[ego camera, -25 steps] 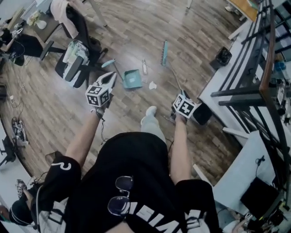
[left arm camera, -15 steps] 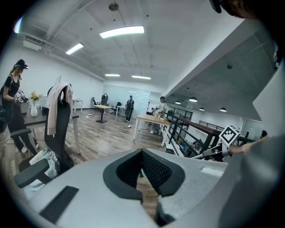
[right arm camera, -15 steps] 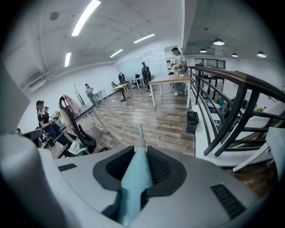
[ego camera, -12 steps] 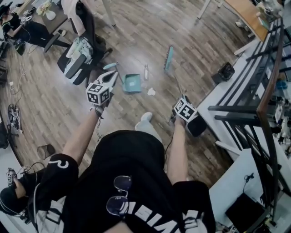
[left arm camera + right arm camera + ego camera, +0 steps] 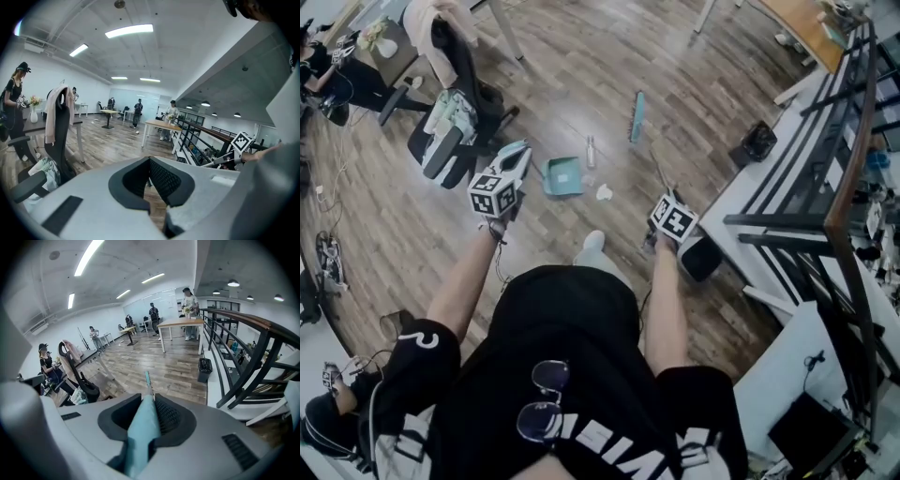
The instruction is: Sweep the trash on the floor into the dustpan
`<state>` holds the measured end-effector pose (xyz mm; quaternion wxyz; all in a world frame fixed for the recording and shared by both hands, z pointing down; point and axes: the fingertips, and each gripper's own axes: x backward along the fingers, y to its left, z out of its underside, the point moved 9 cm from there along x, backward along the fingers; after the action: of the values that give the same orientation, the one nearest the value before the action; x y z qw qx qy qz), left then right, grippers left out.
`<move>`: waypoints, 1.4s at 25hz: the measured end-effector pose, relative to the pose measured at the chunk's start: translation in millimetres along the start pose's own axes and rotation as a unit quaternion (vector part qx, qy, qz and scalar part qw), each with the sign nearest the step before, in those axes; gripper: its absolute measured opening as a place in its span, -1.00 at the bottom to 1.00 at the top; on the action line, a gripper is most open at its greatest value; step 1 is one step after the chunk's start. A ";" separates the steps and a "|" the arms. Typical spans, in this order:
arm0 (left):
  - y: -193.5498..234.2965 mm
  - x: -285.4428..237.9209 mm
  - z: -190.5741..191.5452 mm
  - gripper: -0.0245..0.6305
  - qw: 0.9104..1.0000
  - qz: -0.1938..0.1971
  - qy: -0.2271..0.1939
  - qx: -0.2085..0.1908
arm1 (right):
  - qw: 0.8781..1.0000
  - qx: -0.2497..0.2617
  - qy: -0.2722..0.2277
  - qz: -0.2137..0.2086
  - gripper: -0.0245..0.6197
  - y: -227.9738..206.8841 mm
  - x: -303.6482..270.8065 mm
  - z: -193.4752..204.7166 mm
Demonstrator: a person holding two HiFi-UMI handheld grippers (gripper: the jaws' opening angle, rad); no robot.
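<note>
A teal dustpan (image 5: 562, 175) rests on the wooden floor, with a white crumpled scrap (image 5: 603, 192) just to its right and a small pale bottle-like piece (image 5: 590, 152) beyond it. The broom's teal head (image 5: 636, 105) lies farther out. Its thin handle (image 5: 143, 427) runs back between the pads of my right gripper (image 5: 662, 195) (image 5: 149, 401), which is shut on it. My left gripper (image 5: 517, 155) (image 5: 150, 161) hangs left of the dustpan, pads together with nothing seen between them. The dustpan's teal handle top (image 5: 512, 147) shows at its tip; contact is unclear.
An office chair (image 5: 450, 131) draped with clothes stands to the left. On the right is a black bin (image 5: 755, 141), a dark metal railing (image 5: 853, 169) and a black object (image 5: 701, 258) by my right hand. My shoe (image 5: 592, 241) is behind the trash. People stand at far desks (image 5: 180, 323).
The head camera has shifted a little. Both grippers, the dustpan, the broom and the trash keep nearly the same places relative to each other.
</note>
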<state>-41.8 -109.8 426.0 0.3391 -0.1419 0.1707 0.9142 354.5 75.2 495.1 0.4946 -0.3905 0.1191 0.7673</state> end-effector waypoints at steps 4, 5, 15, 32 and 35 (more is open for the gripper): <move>5.3 -19.2 6.4 -0.93 1.000 0.001 0.008 0.009 | 1.000 0.007 0.010 -0.005 -0.67 2.4 -16.0 -9.1; 6.4 -23.9 7.6 -0.93 1.000 0.000 0.010 0.012 | 1.000 0.013 0.011 -0.002 -0.67 1.0 -20.9 -12.2; 34.2 -53.3 19.8 -0.93 0.999 -0.020 0.011 0.047 | 0.998 0.054 0.038 -0.004 -0.67 12.6 -77.8 -33.5; 97.3 -102.5 93.7 -0.93 0.996 -0.039 0.041 0.065 | 0.988 0.120 0.093 -0.001 -0.67 41.0 -200.0 -7.2; 107.5 -111.8 110.9 -0.93 0.995 -0.041 0.044 0.074 | 0.988 0.111 0.107 -0.017 -0.67 51.2 -226.6 6.9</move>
<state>-48.0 -204.9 591.1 0.3775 -0.1637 0.2463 0.8775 354.2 -96.5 651.8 0.5320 -0.4150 0.2493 0.6947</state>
